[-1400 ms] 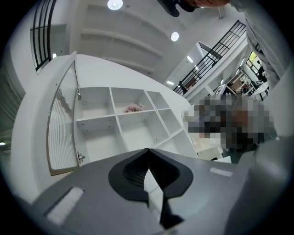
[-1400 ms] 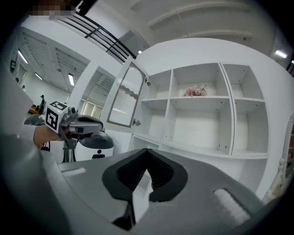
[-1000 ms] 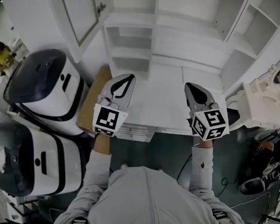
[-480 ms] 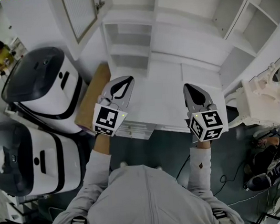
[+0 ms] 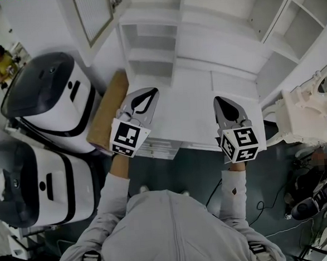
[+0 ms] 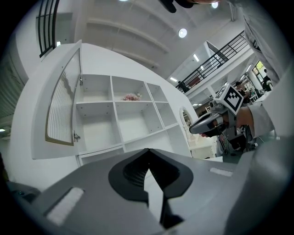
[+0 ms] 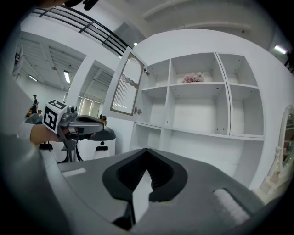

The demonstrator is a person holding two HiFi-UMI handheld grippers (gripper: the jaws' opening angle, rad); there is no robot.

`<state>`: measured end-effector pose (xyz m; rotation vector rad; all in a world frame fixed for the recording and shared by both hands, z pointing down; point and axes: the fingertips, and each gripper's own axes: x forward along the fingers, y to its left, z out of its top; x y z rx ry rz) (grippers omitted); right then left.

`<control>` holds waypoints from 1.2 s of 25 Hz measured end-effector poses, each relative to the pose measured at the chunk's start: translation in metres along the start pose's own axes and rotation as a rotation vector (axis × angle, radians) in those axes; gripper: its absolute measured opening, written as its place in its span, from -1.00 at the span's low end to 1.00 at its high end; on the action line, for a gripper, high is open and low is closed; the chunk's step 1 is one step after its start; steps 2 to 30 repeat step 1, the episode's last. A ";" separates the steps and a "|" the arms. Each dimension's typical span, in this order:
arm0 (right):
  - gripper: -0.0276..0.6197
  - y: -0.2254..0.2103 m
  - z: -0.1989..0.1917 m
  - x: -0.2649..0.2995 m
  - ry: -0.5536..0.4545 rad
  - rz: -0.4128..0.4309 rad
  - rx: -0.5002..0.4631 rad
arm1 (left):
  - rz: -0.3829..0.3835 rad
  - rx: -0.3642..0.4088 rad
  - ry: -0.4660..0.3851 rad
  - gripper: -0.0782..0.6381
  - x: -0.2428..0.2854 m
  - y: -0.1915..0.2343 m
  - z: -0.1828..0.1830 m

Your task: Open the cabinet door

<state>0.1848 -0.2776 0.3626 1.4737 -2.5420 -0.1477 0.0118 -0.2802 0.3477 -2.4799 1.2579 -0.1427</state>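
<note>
A white cabinet [image 5: 202,46] of open shelves stands in front of me. Its slatted door [image 5: 94,17] is swung out at the upper left; it shows as door [image 6: 62,110] with a small knob [image 6: 76,136], and as door [image 7: 126,85]. My left gripper [image 5: 149,92] and right gripper [image 5: 220,100] are held side by side short of the cabinet, touching nothing. The left gripper [image 6: 148,150] has its tips together with nothing between them. So does the right gripper [image 7: 147,149]. A pink flower bunch [image 7: 193,78] lies on an upper shelf.
Two big white-and-black machines [image 5: 55,95] [image 5: 33,186] stand at the left, with a brown box [image 5: 109,106] between them and the cabinet. An ornate white piece of furniture [image 5: 307,111] is at the right. A person's shoes [image 5: 316,197] and cables lie on the dark floor.
</note>
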 end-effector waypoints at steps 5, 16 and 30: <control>-0.91 0.000 0.002 0.000 -0.004 0.002 -0.002 | -0.002 0.001 0.000 -0.73 0.001 -0.001 0.001; -0.91 0.000 0.002 0.000 -0.004 0.002 -0.002 | -0.002 0.001 0.000 -0.73 0.001 -0.001 0.001; -0.91 0.000 0.002 0.000 -0.004 0.002 -0.002 | -0.002 0.001 0.000 -0.73 0.001 -0.001 0.001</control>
